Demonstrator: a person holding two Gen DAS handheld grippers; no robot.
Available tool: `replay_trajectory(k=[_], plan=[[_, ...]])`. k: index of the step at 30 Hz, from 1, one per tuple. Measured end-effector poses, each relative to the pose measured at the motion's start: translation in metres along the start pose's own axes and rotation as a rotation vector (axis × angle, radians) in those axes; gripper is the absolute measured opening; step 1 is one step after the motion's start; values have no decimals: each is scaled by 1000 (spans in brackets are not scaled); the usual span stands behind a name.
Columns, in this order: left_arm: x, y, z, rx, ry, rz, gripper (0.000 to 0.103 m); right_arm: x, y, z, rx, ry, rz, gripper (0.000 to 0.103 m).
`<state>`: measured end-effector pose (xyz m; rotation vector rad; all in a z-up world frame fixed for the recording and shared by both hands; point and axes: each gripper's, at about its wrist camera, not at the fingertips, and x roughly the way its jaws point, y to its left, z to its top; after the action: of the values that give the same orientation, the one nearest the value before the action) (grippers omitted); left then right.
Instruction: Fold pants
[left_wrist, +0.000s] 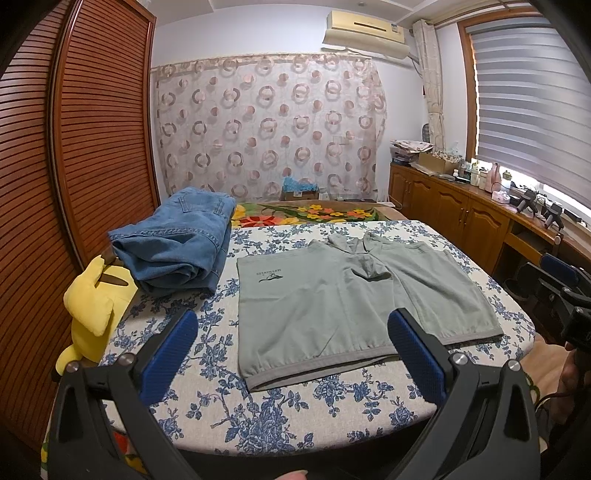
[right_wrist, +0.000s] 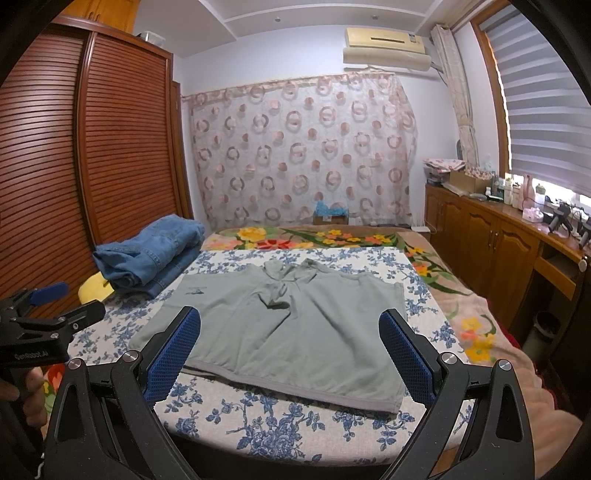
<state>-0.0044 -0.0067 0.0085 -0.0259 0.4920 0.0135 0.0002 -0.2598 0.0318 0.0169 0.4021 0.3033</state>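
Observation:
Grey-green shorts (left_wrist: 332, 302) (right_wrist: 284, 328) lie spread flat on the blue-flowered board (left_wrist: 314, 410) (right_wrist: 280, 424), waistband toward me and both legs pointing away. My left gripper (left_wrist: 293, 325) hovers open over the waistband's near left part, nothing between its blue pads. My right gripper (right_wrist: 290, 325) is open as well, above the waistband, holding nothing. In the right wrist view the left gripper (right_wrist: 51, 295) appears at the left edge with a hand under it. The right gripper's body (left_wrist: 557, 288) shows at the right edge of the left wrist view.
Folded blue jeans (left_wrist: 177, 243) (right_wrist: 151, 254) sit at the board's far left, beside a yellow plush toy (left_wrist: 94, 306). A flowered blanket (right_wrist: 458, 295) covers the bed around the board. A slatted wardrobe (left_wrist: 74, 147) stands left; wooden cabinets (right_wrist: 491, 240) with clutter line the right wall.

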Motion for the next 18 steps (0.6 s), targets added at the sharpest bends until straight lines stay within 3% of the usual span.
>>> replay_trajectory(k=[18], plan=[[0,-1,0,0,2,2,103,0,0,-1,2,-2,1,99]])
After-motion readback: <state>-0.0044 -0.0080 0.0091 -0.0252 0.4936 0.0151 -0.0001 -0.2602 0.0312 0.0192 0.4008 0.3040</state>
